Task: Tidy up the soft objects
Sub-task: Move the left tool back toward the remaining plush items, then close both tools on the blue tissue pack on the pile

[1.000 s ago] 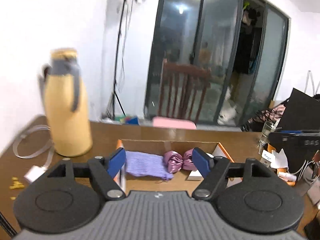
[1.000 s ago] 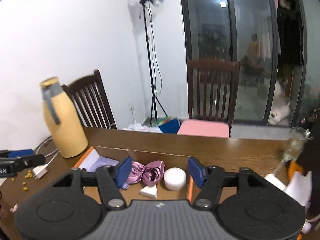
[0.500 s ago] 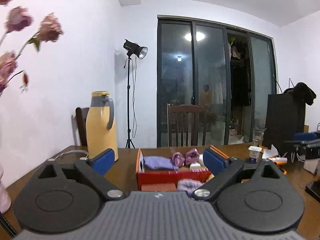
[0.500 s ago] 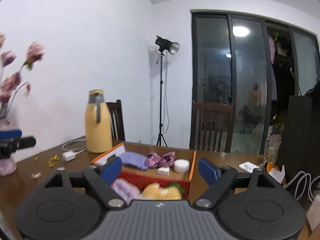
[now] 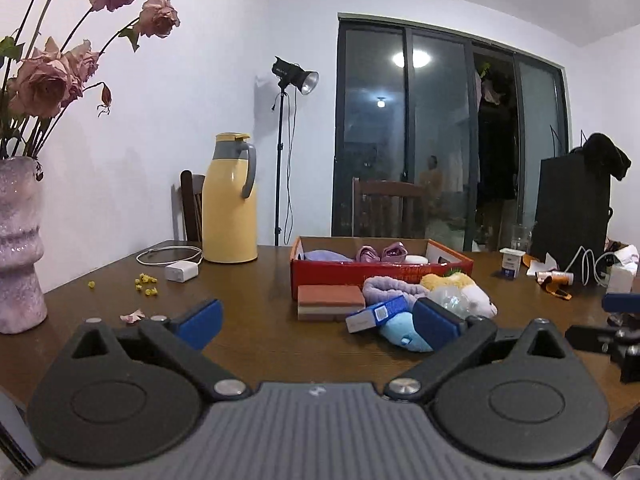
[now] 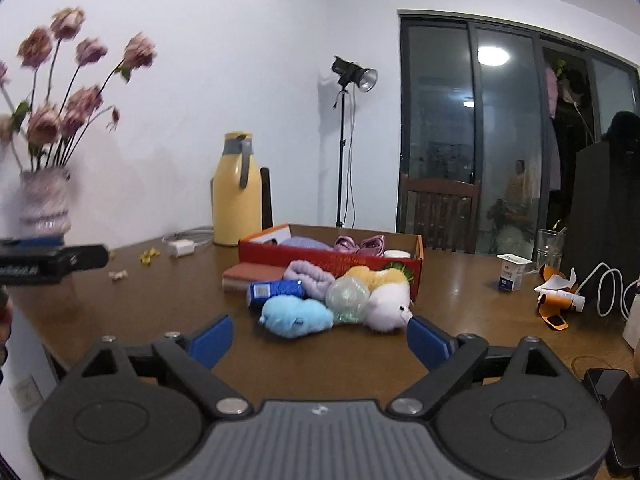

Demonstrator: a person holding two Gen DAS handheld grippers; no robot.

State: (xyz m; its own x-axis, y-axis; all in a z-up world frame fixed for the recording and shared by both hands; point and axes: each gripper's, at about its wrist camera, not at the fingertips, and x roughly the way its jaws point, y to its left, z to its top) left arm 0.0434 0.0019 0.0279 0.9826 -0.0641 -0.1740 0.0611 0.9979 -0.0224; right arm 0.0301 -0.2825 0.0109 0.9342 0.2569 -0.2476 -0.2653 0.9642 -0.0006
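A red cardboard box (image 6: pixel 332 258) stands mid-table; it also shows in the left wrist view (image 5: pixel 380 270). It holds a purple cloth (image 5: pixel 324 255), a pink satin scrunchie (image 6: pixel 360 243) and a white round item (image 5: pixel 416 258). In front of it lie a blue plush (image 6: pixel 296 315), a white plush (image 6: pixel 390 306), a yellow plush (image 6: pixel 376 276), a lavender cloth (image 6: pixel 314 274), a clear glittery ball (image 6: pixel 347 295), a blue packet (image 6: pixel 276 291) and a brick-red sponge (image 5: pixel 331 302). My left gripper (image 5: pixel 316 322) and right gripper (image 6: pixel 318 340) are open and empty, held back from the pile.
A yellow thermos (image 5: pixel 230 204), a white charger with cable (image 5: pixel 182 270) and a vase of dried roses (image 5: pixel 20 240) stand at the left. At the right are a small carton (image 6: pixel 512 272), a glass (image 6: pixel 550 246), white cables (image 6: pixel 608 292) and a black bag (image 5: pixel 572 208).
Both grippers have pulled back from over the box and dropped to near table height. The pile in front of the box has come into view. Both stay open.
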